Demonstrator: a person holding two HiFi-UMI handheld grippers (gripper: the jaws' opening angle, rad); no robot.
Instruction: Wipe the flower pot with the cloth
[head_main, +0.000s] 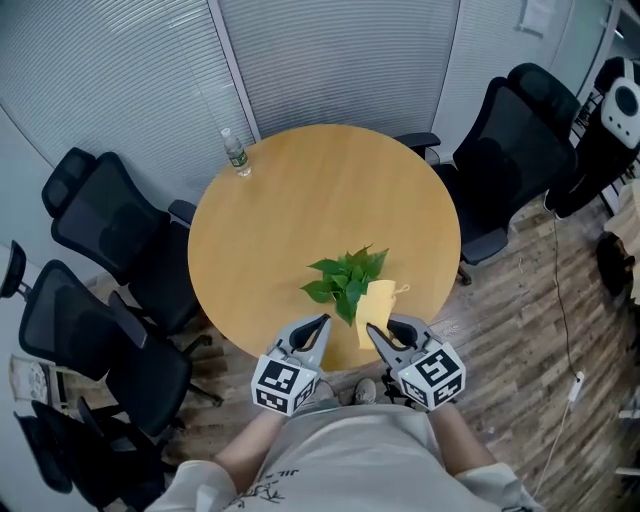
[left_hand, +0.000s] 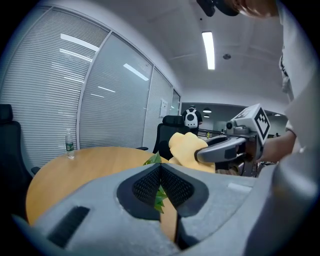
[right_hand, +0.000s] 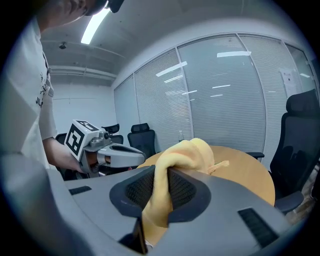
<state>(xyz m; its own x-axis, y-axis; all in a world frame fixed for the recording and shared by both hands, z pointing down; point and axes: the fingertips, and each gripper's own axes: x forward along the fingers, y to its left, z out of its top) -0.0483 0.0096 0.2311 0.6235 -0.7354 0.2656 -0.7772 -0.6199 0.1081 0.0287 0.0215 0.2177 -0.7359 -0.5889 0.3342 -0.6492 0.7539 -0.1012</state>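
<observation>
A small green plant (head_main: 347, 277) stands near the front edge of the round wooden table (head_main: 300, 190); its leaves hide the pot. My left gripper (head_main: 322, 322) is shut just left of the plant. In the left gripper view the pads (left_hand: 145, 184) meet, and a leaf (left_hand: 160, 195) shows in the slit below them; I cannot tell if it is pinched. My right gripper (head_main: 370, 330) is shut on a yellow cloth (head_main: 377, 303), which bulges up over the jaws in the right gripper view (right_hand: 187, 150) and hangs beside the plant.
A clear water bottle (head_main: 236, 153) stands at the table's far left edge. Black office chairs ring the table at left (head_main: 110, 230), lower left (head_main: 85, 345) and right (head_main: 510, 160). A cable (head_main: 565, 320) runs over the wooden floor on the right.
</observation>
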